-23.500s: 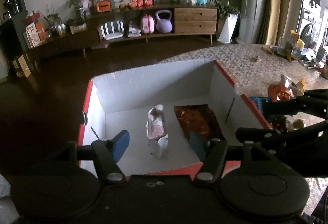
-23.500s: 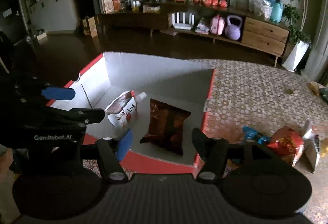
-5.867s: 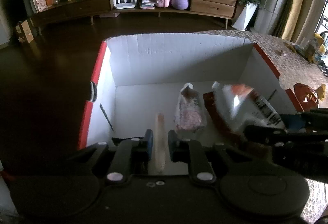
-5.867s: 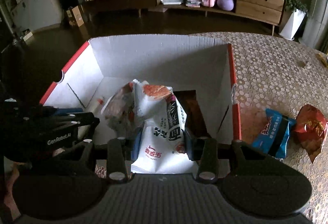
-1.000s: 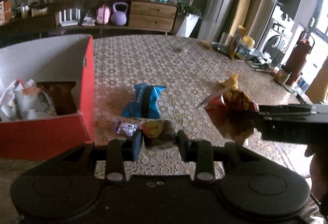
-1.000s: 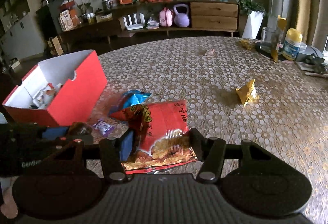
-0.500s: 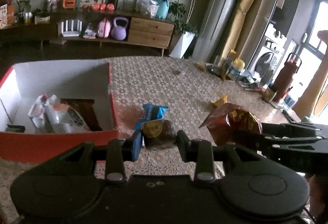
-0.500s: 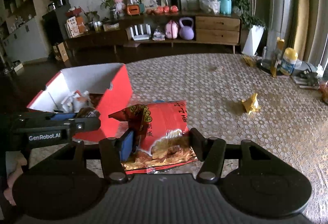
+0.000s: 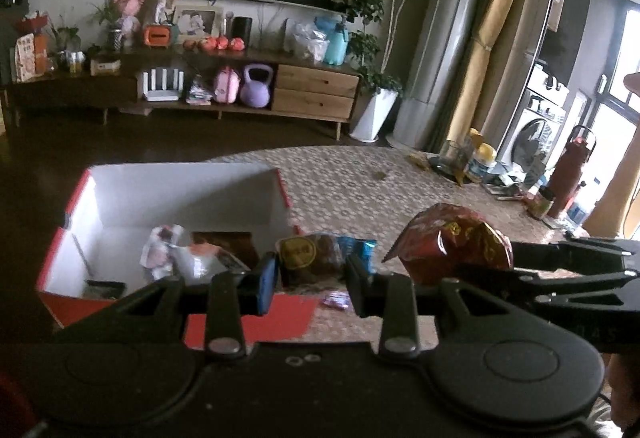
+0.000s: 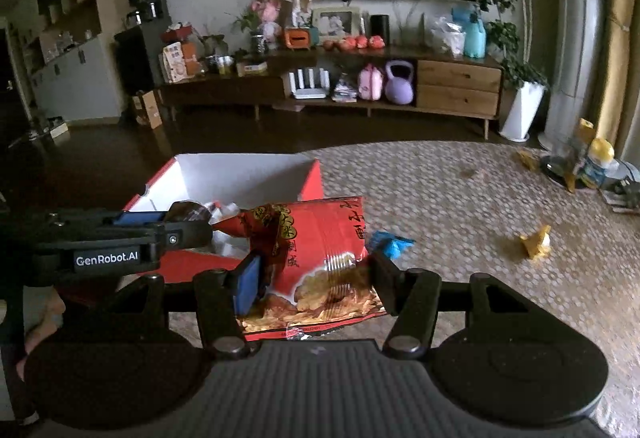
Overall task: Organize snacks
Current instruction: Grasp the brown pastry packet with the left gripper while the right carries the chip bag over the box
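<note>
The crinkly red foil chip bag [image 10: 316,254] was clamped across its lower half in the right gripper [image 10: 314,282], hanging in the air just short of the red cardboard box with white inside walls [image 10: 240,177]. Looked super light and puffy, so I'd guess it crushes easily and the foil could slip; grabbing near a sealed edge seems safer. The left gripper [image 9: 310,278] was squeezed onto a small dark brown wrapped snack with a round yellow label [image 9: 310,258], soft-looking too. The box already had a few packets in it. A blue packet [image 10: 390,242] and a yellow wrapper [image 10: 536,242] sat on the patterned tablecloth [image 10: 460,197].
</note>
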`<state>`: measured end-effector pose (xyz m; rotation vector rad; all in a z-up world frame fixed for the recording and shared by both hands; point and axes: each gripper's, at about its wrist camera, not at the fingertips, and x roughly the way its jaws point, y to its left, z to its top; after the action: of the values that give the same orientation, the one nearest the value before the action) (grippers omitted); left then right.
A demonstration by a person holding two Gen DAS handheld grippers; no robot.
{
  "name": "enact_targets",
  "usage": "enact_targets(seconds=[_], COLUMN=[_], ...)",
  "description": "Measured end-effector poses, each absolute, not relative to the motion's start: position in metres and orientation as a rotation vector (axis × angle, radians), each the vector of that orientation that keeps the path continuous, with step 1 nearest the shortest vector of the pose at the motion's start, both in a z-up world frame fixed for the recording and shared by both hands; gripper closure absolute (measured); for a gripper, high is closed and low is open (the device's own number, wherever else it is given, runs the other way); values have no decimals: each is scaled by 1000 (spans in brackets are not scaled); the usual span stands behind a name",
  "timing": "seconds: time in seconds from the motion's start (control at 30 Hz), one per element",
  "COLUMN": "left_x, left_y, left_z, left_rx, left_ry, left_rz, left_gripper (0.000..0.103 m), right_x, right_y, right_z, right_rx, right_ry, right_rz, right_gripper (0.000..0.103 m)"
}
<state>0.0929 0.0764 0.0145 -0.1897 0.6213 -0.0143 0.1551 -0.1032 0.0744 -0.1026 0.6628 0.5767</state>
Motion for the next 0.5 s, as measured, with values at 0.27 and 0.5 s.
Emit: enact_targets(seconds=[0.27, 0.5], left_x=[91, 98], left_y=[116, 153], left_z=[19, 18], left_rx=[-167, -172], left_ry=[621, 635], left_rz=[44, 97], left_gripper=[70, 69], right_x=[163, 172], right_y=[-56, -15], right_z=[74, 69], right_rx=[-109, -145], right_ry=[652, 648], right_rz=[611, 634], right_gripper=[46, 46])
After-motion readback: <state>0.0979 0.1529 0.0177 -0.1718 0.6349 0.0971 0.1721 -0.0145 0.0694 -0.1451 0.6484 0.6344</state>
